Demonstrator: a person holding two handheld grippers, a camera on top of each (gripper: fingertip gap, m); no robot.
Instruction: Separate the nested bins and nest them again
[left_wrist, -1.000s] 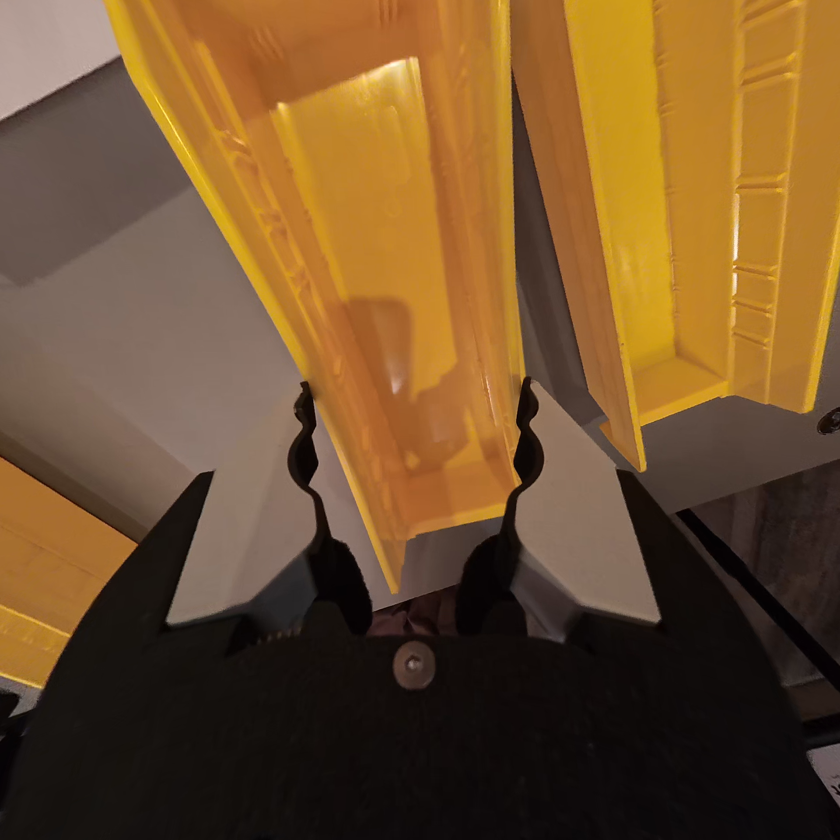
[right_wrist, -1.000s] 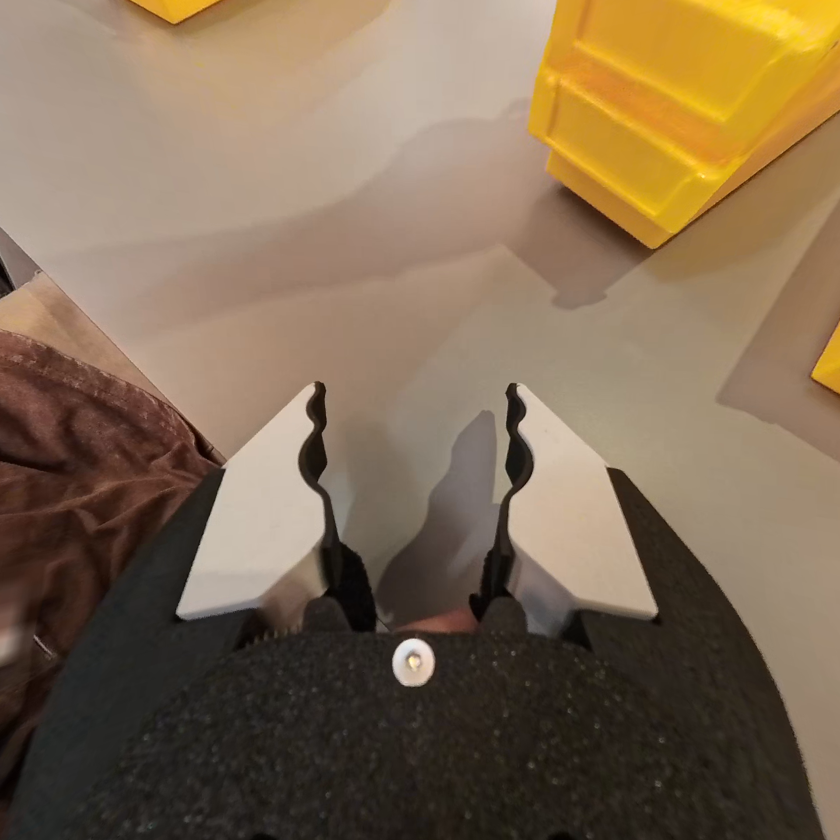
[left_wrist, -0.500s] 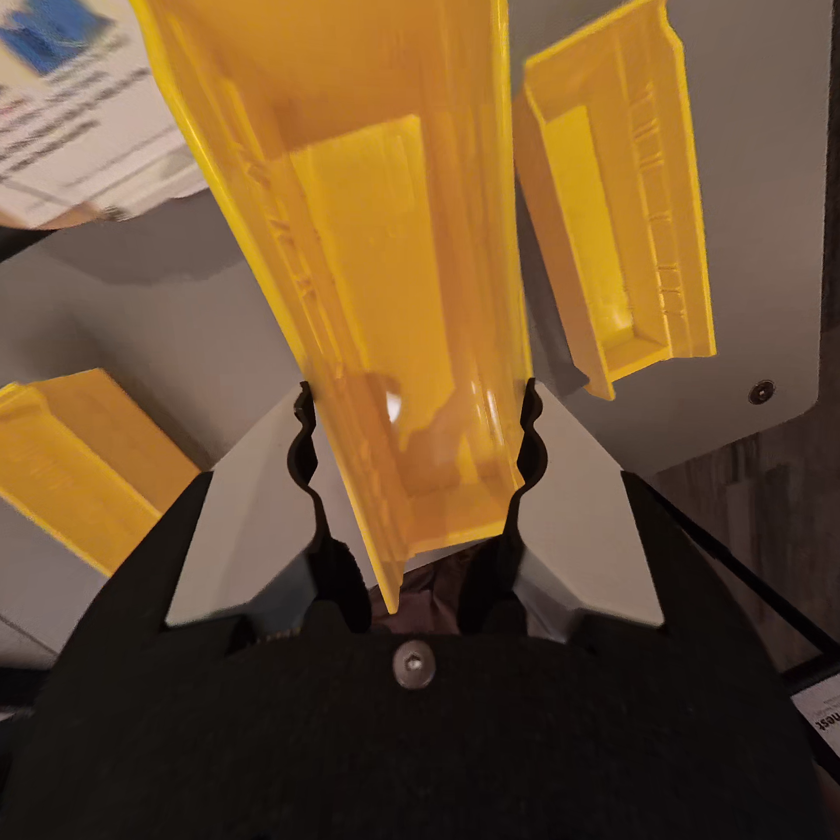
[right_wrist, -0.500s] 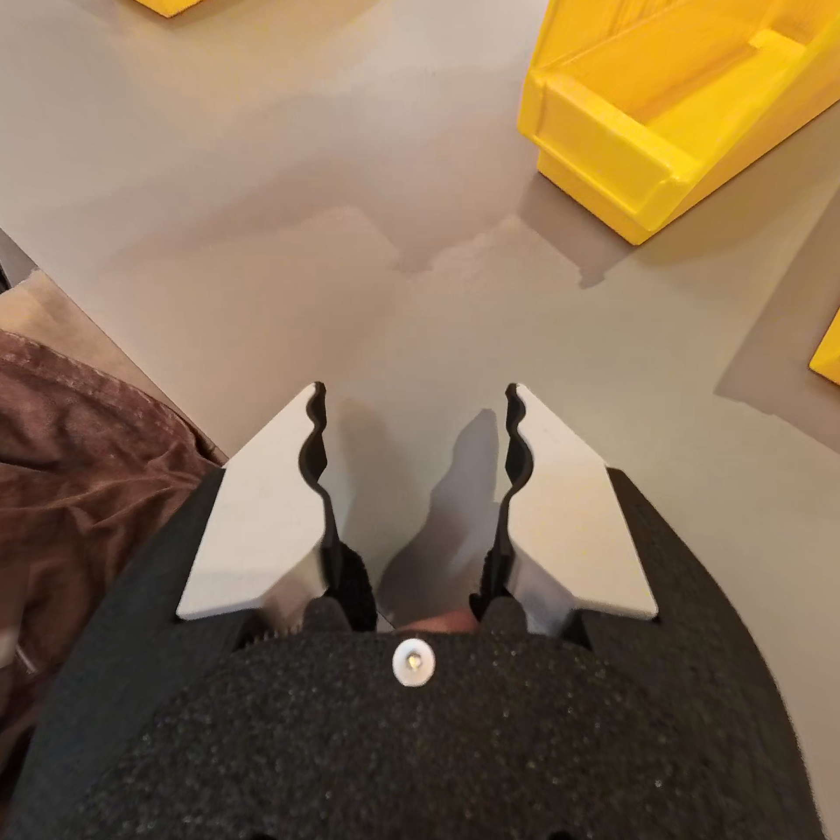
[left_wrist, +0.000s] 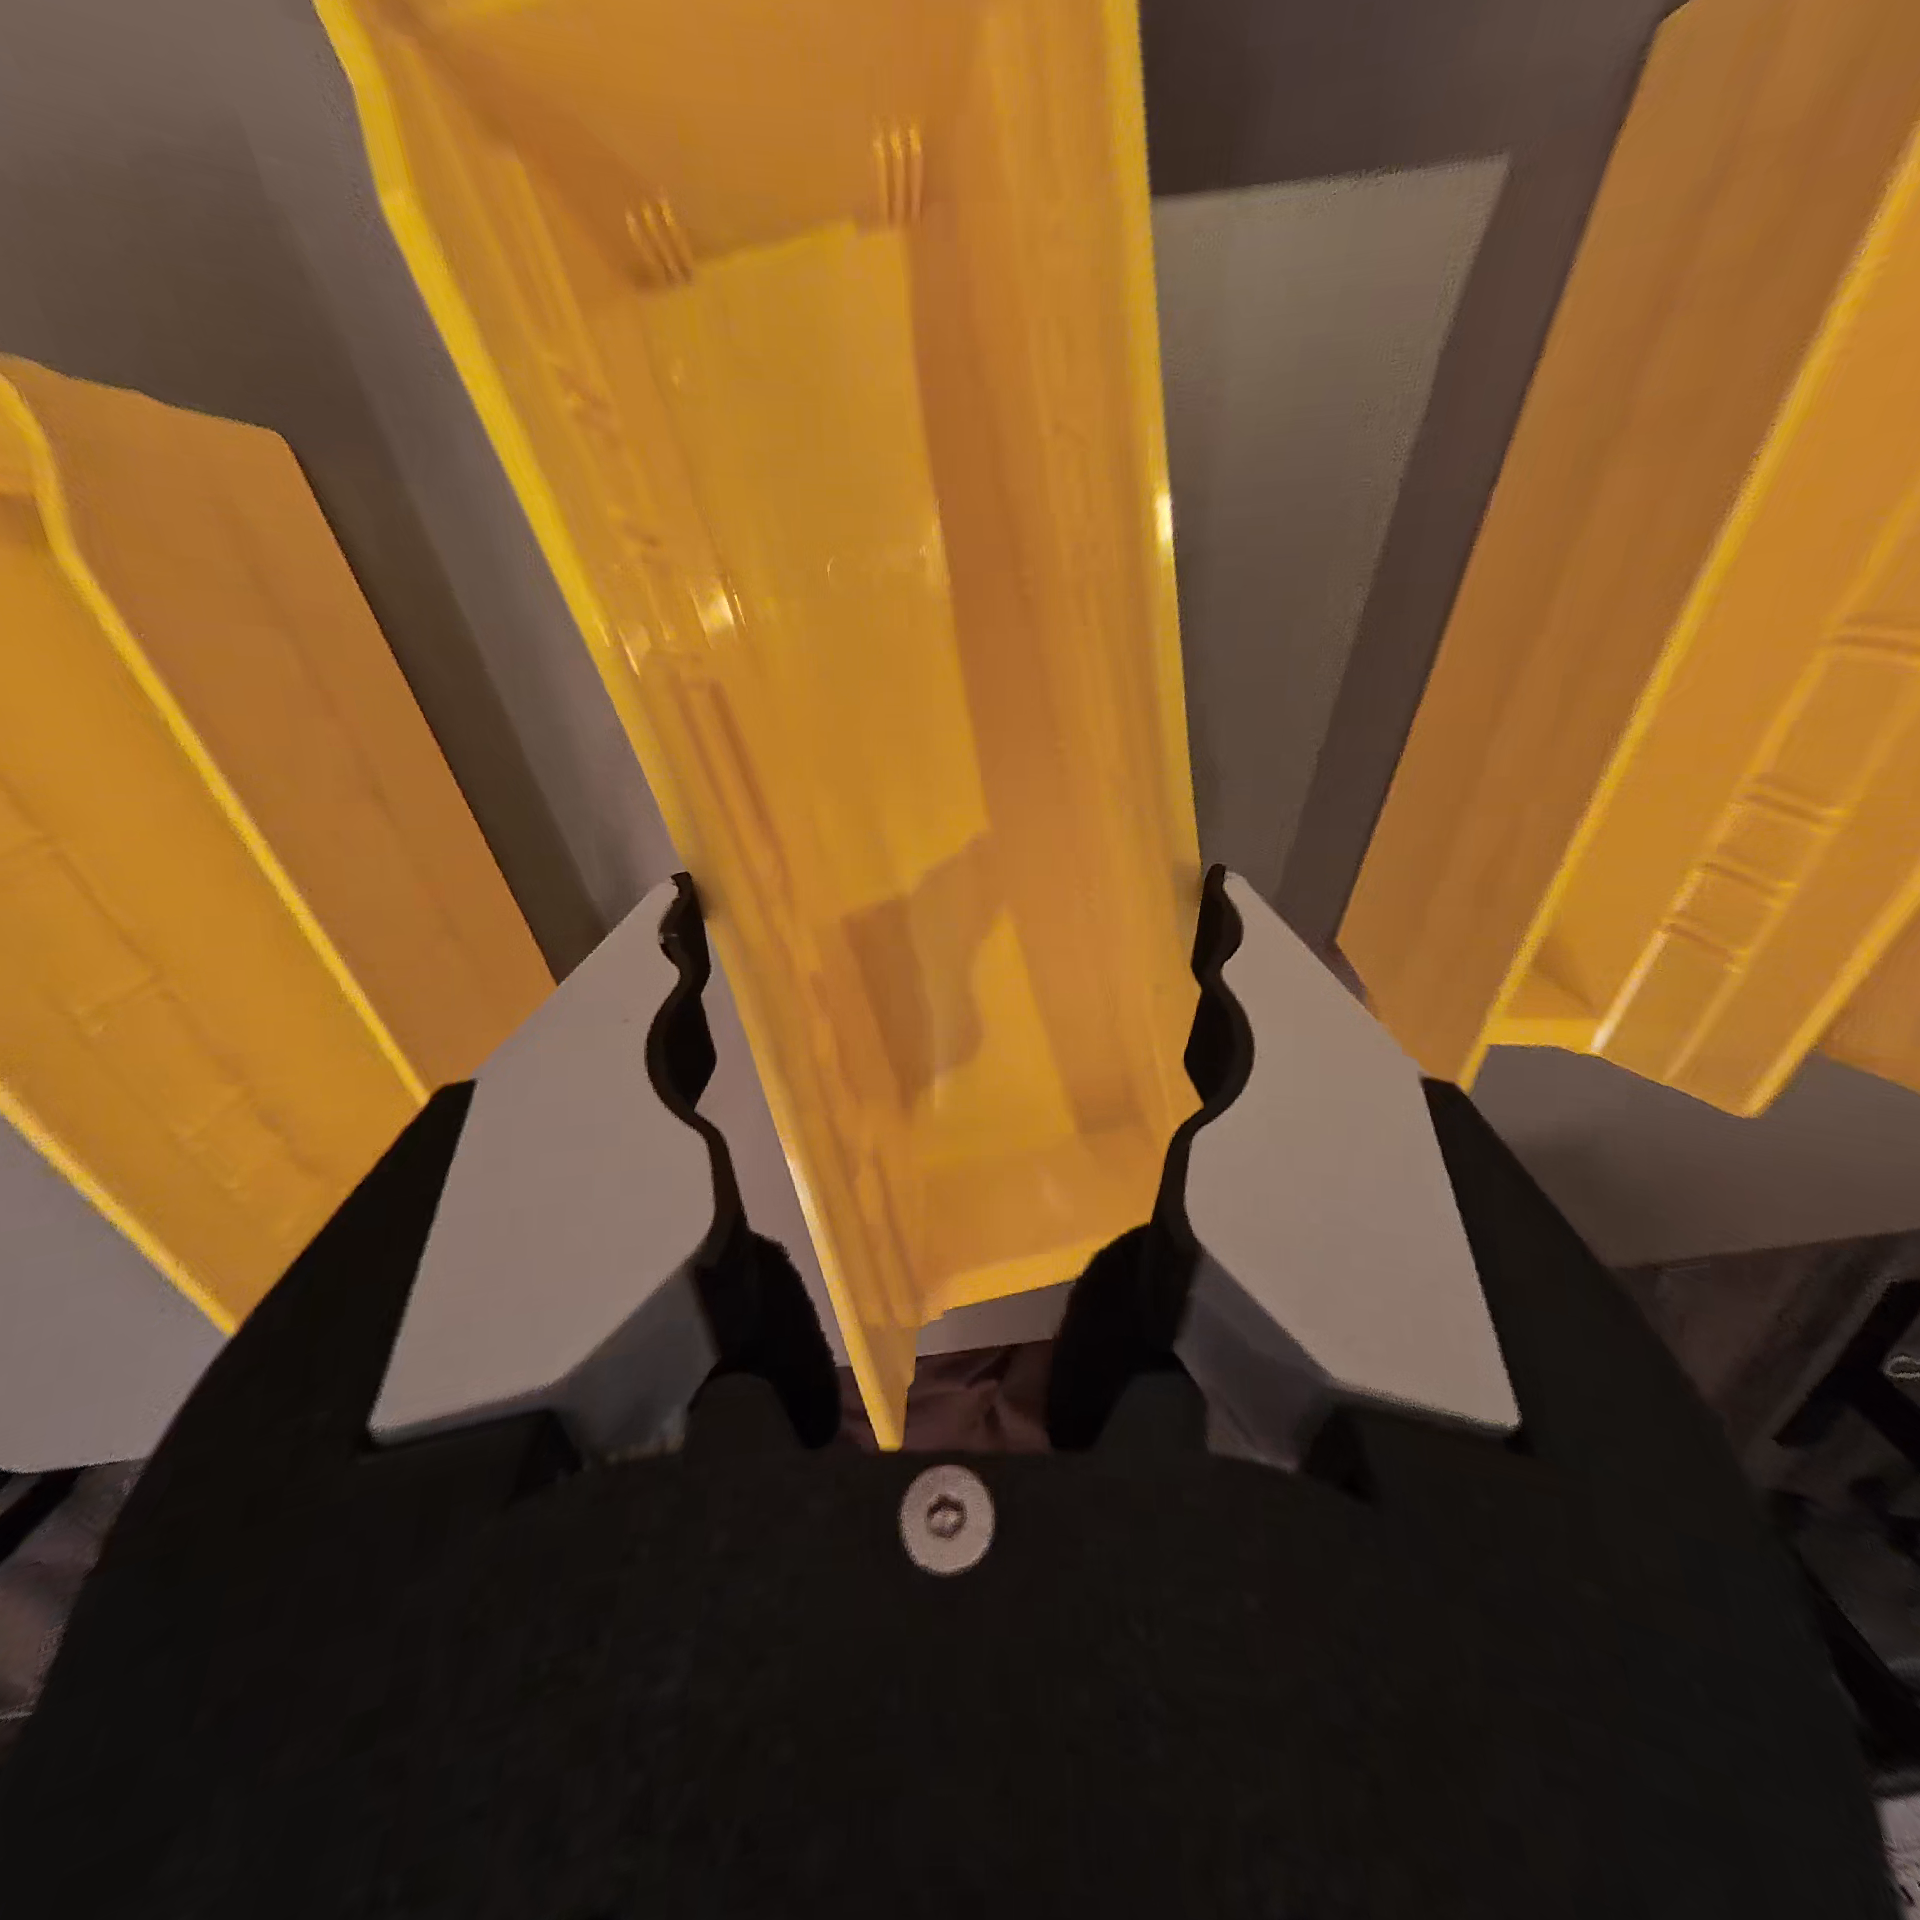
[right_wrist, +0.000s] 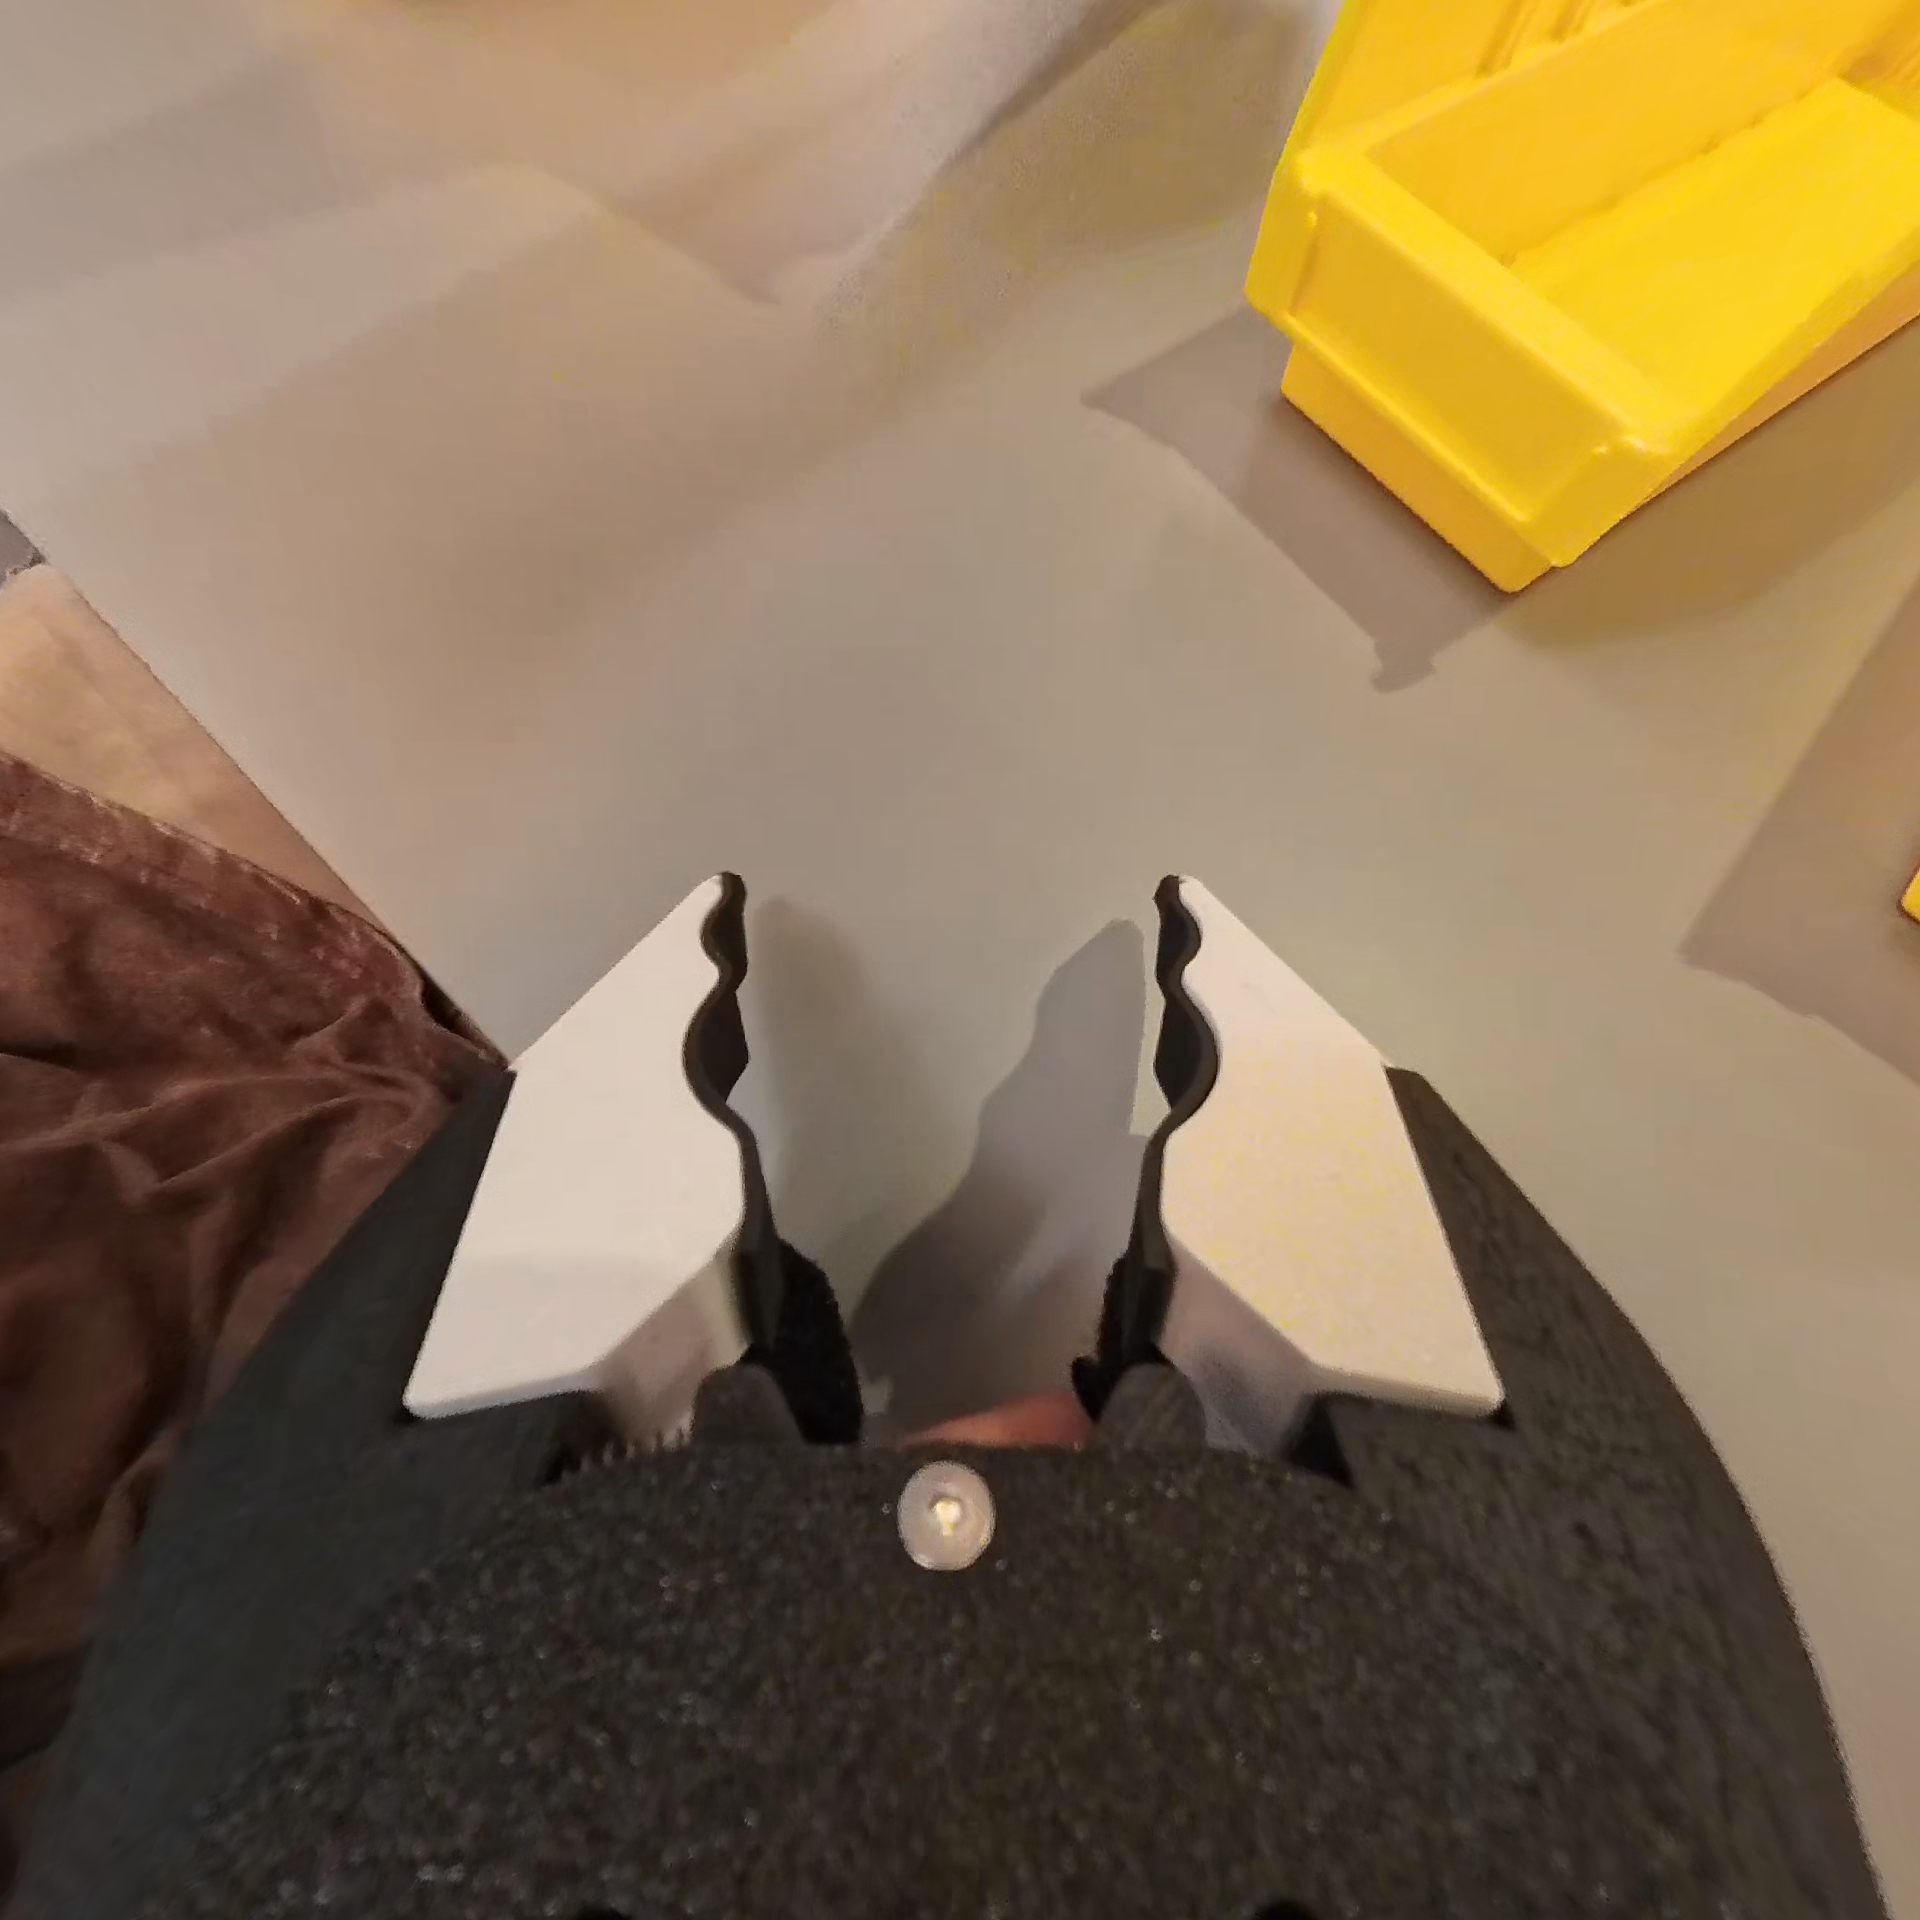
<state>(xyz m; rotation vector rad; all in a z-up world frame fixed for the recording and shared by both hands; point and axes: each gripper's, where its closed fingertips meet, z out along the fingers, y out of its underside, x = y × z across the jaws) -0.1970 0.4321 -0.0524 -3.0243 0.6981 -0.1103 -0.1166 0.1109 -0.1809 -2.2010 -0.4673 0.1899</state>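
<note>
the left gripper (left_wrist: 940, 1049) spans a long translucent yellow plastic bin (left_wrist: 831, 623) held above the grey bench (left_wrist: 1320, 416), between two yellow bins (left_wrist: 208, 831) lying there. the hold looks shallow, so the bin could twist or slip. the right gripper (right_wrist: 948, 1039) hangs open and empty.

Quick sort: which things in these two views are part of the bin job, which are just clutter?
Job:
- yellow bin between the left tongs
- bin on the left
- bin on the right
- right tongs, open and empty

Not the job:
- grey table
- brown cloth
</note>
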